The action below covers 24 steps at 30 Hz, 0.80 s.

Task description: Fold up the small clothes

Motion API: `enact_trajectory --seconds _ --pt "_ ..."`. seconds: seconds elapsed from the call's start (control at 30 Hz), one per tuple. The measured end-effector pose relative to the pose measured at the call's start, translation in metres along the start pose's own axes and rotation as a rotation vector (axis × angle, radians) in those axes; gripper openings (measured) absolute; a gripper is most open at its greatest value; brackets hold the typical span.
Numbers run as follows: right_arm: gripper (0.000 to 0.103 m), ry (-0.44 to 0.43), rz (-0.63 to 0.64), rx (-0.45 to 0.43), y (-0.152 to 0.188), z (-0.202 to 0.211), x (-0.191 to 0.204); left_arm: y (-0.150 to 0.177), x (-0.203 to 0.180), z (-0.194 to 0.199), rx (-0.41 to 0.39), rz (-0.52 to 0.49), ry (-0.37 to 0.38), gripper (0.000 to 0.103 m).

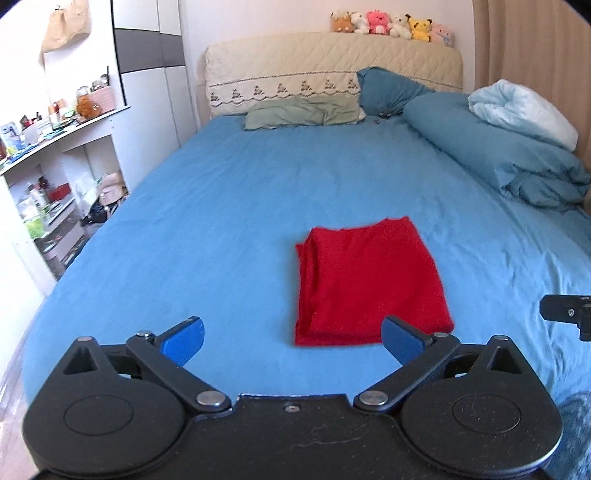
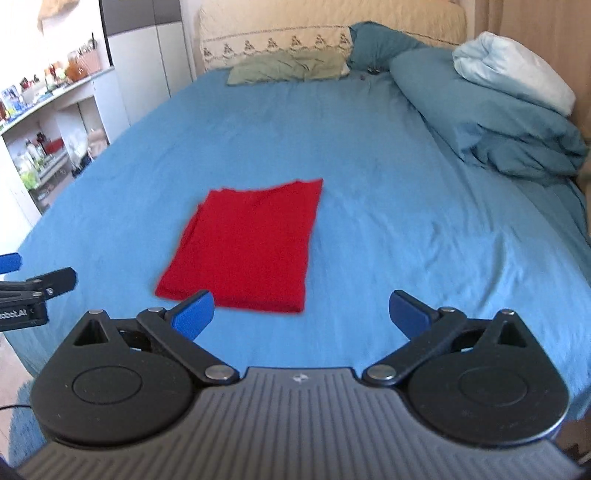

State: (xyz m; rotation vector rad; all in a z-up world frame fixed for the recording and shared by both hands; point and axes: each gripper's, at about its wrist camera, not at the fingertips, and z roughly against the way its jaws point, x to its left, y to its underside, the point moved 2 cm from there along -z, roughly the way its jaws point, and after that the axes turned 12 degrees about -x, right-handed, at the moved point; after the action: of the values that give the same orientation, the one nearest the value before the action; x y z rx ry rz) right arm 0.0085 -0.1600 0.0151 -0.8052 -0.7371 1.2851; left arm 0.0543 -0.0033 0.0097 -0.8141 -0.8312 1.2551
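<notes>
A red garment (image 1: pixel 369 280) lies folded into a neat rectangle on the blue bed sheet (image 1: pixel 221 221). It also shows in the right wrist view (image 2: pixel 247 247). My left gripper (image 1: pixel 293 338) is open and empty, held just short of the garment's near edge, its right finger level with the near right corner. My right gripper (image 2: pixel 301 314) is open and empty, near the garment's near right corner, its left finger over the near edge. Neither gripper touches the cloth that I can tell.
A rolled blue duvet (image 1: pixel 498 147) with a pale blanket (image 1: pixel 524 107) lies along the bed's right side. Pillows (image 1: pixel 303 112) rest against the headboard, with plush toys (image 1: pixel 391 24) on top. Cluttered white shelves (image 1: pixel 55 166) stand left of the bed.
</notes>
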Motion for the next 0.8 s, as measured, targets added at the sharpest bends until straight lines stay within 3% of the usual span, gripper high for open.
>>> enact_trajectory --seconds 0.33,0.8 --pt "0.103 0.009 -0.025 0.094 0.047 0.009 0.006 0.021 -0.004 0.015 0.031 0.003 0.005 0.103" --pt "0.103 0.025 -0.034 0.095 0.048 0.013 0.0 0.024 -0.009 0.019 0.02 -0.011 0.022 0.103"
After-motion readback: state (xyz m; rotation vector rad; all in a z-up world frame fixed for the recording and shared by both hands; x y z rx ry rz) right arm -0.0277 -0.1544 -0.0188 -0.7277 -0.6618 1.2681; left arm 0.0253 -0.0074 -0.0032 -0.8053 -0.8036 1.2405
